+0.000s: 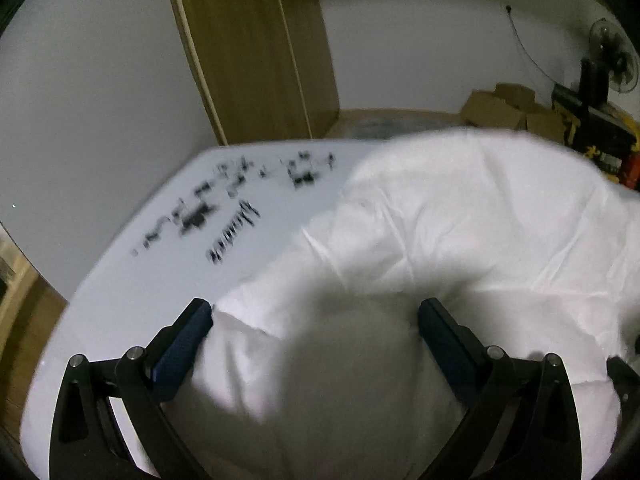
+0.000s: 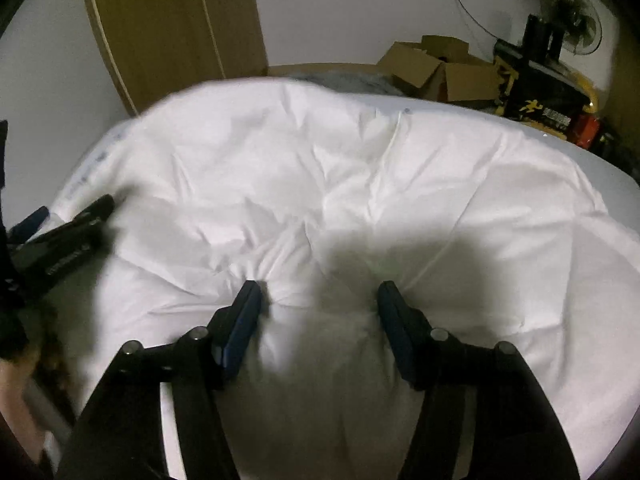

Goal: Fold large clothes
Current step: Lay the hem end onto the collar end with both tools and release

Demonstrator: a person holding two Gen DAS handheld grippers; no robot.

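Note:
A large white garment (image 1: 460,216) lies crumpled over the white table (image 1: 132,272); it fills most of the right wrist view (image 2: 320,168). My left gripper (image 1: 316,312) is open, its jaws wide apart, with a bulge of the white cloth between them. My right gripper (image 2: 320,292) is open too, its fingertips pressed into the cloth, which puckers at the left fingertip (image 2: 250,290). The left gripper also shows at the left edge of the right wrist view (image 2: 76,224), lying over the cloth.
The table has black printed marks (image 1: 224,208) on its bare left part. A wooden wardrobe (image 1: 256,48) stands behind. Cardboard boxes (image 2: 436,68), a black-and-yellow box (image 2: 536,100) and a fan (image 2: 572,16) are at the back right.

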